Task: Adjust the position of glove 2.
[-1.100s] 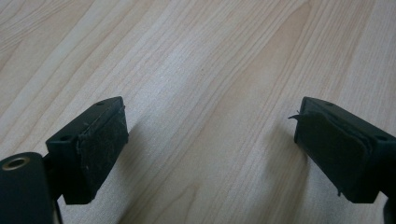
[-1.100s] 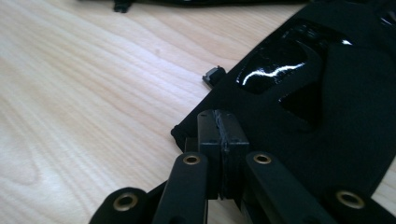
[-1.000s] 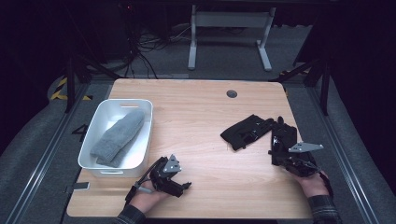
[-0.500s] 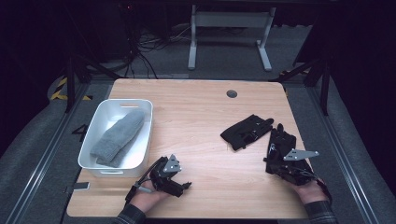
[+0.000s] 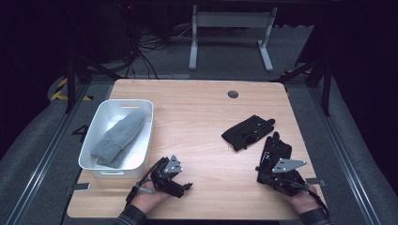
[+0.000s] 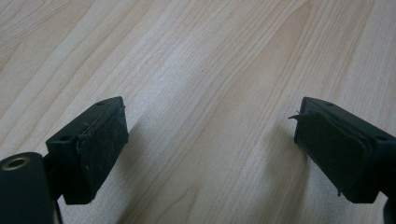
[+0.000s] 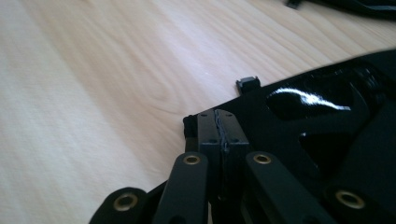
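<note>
The right gripper (image 7: 223, 133) has its jaws pressed together on the near edge of a black glove (image 7: 322, 116), pinching a thin fold of the fabric low against the wooden table (image 7: 93, 93). In the high view that right gripper (image 5: 272, 161) points away from the person toward the table's far edge, its grey plate on top, with the person's right hand (image 5: 302, 201) behind it at the near edge of the table (image 5: 206, 103). The held glove (image 5: 277, 147) lies flat just ahead of the jaws, just beside a second black glove (image 5: 247, 131) that sits a little farther from the person and toward the white bin (image 5: 96, 140). Since a second ago the right hand has drawn the held glove toward the person and slightly toward the bin, so that it now lies nearer the table's near edge; the second glove has kept its place. The left gripper (image 6: 210, 149) has its jaws spread wide with only bare wood between them. In the high view the left gripper (image 5: 180, 185) rests near the front corner of the bin, angled toward the gloves, the left hand (image 5: 148, 201) behind it, unmoved. A grey mitten (image 5: 117, 138) lies in the bin.
</note>
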